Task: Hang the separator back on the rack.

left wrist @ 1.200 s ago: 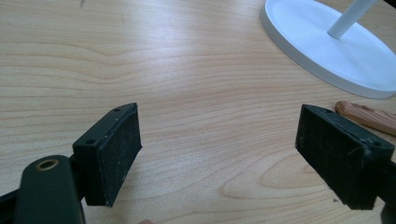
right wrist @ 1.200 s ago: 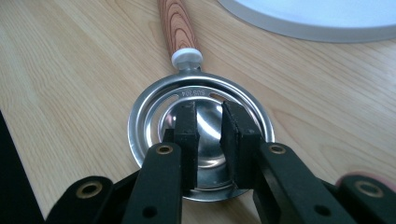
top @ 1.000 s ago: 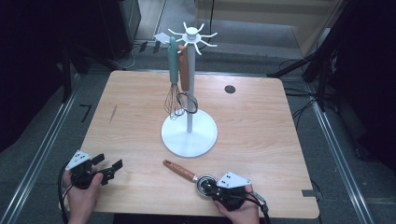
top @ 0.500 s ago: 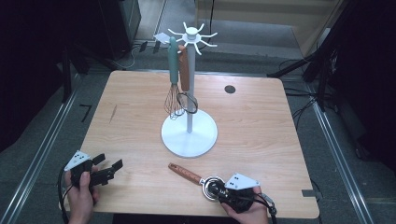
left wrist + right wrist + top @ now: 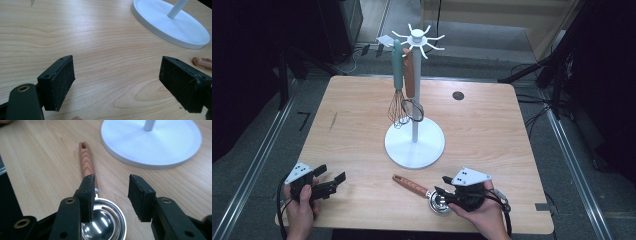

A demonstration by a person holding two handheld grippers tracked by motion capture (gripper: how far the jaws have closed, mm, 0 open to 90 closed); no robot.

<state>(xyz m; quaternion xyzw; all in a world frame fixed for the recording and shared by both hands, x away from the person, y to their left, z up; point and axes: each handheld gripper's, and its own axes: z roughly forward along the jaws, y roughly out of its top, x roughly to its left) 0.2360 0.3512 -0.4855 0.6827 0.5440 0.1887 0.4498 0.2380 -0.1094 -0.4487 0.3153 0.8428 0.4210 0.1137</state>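
A metal scoop with a brown wooden handle point(image 5: 411, 185) point(image 5: 86, 162) lies flat on the wooden table point(image 5: 492, 130), in front of the white hook stand point(image 5: 414, 145) point(image 5: 152, 142). My right gripper point(image 5: 443, 192) point(image 5: 113, 192) hovers just above the scoop's shiny bowl point(image 5: 105, 222). Its jaws have just been opening, and bare table shows between the pads. At the table's front left my left gripper point(image 5: 331, 175) point(image 5: 116, 82) rests open, nothing between its jaws. A whisk with a teal handle point(image 5: 398, 112) and a brown-handled utensil point(image 5: 410, 75) hang from the stand.
The stand's round base point(image 5: 172, 27) takes up the table's middle. A small dark hole point(image 5: 458, 95) sits near the far right of the tabletop. Dark equipment and cables surround the table on the floor.
My right gripper's jaws have spread apart and the gripper has lifted off the scoop, which now lies free on the table. The left gripper has stayed put.
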